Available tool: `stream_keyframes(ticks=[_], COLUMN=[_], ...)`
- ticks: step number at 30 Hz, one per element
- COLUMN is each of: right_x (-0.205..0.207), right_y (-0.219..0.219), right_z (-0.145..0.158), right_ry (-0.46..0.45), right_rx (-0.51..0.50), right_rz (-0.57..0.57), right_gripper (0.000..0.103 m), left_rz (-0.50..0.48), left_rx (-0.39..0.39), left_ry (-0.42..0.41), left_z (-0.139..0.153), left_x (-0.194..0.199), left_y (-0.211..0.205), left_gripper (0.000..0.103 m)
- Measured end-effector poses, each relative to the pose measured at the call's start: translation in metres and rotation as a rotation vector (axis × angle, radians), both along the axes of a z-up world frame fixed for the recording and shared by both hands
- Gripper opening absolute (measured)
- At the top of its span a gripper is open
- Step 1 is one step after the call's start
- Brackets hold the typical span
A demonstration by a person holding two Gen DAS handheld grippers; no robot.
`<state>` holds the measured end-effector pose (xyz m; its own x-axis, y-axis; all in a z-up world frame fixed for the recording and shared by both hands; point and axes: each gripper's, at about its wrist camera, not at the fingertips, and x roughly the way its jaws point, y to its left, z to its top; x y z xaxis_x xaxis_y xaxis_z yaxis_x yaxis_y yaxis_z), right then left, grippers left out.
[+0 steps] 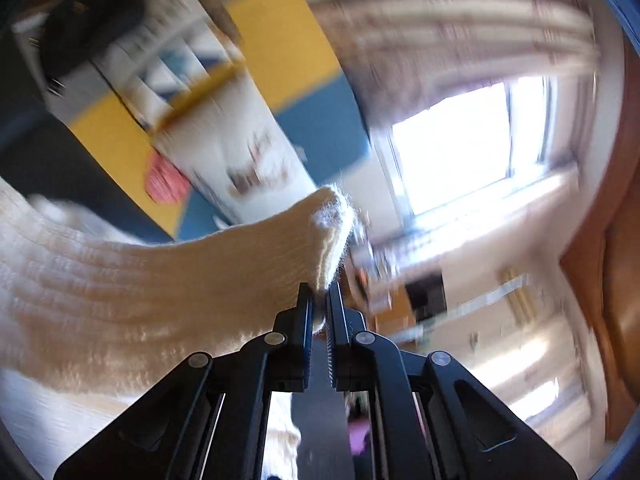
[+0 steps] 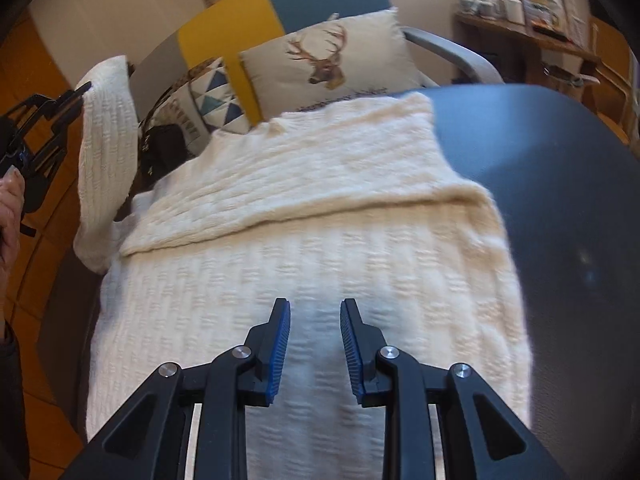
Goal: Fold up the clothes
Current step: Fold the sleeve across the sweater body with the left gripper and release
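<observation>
Left wrist view: left gripper (image 1: 320, 292) clamped tight on cream knit sweater (image 1: 160, 280), fabric trailing off lower left. Background smeared by motion; window (image 1: 472, 144) bright, cushions hard to make out.

Right wrist view: right gripper (image 2: 315, 308) partly open, empty, above sweater (image 2: 304, 216) spread on dark round surface (image 2: 560, 184). One end raised at left by left gripper (image 2: 82, 92). Surface bare toward right edge.
</observation>
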<state>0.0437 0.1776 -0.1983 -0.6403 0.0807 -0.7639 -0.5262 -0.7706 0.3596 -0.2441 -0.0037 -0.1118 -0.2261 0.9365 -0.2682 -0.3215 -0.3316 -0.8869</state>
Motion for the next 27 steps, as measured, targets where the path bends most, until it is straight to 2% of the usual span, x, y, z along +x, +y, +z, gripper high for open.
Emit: stream_keyframes(ticks=[5, 11, 14, 17, 20, 21, 24, 27], right_x=[0.025, 0.035, 0.037, 0.034, 0.029, 0.024, 0.003, -0.012], right_y=[0.027, 0.045, 0.050, 0.057, 0.069, 0.074, 0.090, 0.106], right_z=[-0.011, -0.011, -0.010, -0.007, 0.003, 0.006, 0.014, 0.010], right_ry=[0.008, 0.036, 0.048, 0.096, 0.197, 0.209, 0.236, 0.252], right_rx=[-0.043, -0.057, -0.069, -0.117, -0.191, -0.203, -0.238, -0.295], right_rz=[-0.076, -0.104, -0.114, -0.108, -0.111, -0.115, -0.098, -0.111], right_gripper=[0.026, 0.026, 0.026, 0.026, 0.027, 0.029, 0.030, 0.030], left_rz=[-0.186, -0.317, -0.345, -0.356, -0.408, -0.417, -0.405, -0.383], left_rx=[-0.094, -0.211, -0.261, -0.288, -0.383, -0.393, -0.397, -0.341], left_ry=[0.001, -0.004, -0.009, -0.005, 0.002, -0.012, 0.025, -0.030], left_z=[-0.028, -0.062, -0.079, -0.082, -0.091, -0.094, -0.091, -0.089], left_x=[0.044, 0.082, 0.087, 0.090, 0.087, 0.086, 0.084, 0.073], left_y=[0.087, 0.142, 0.153, 0.154, 0.161, 0.158, 0.143, 0.119], left_gripper=[0.005, 0.006, 0.006, 0.006, 0.015, 0.019, 0.025, 0.026])
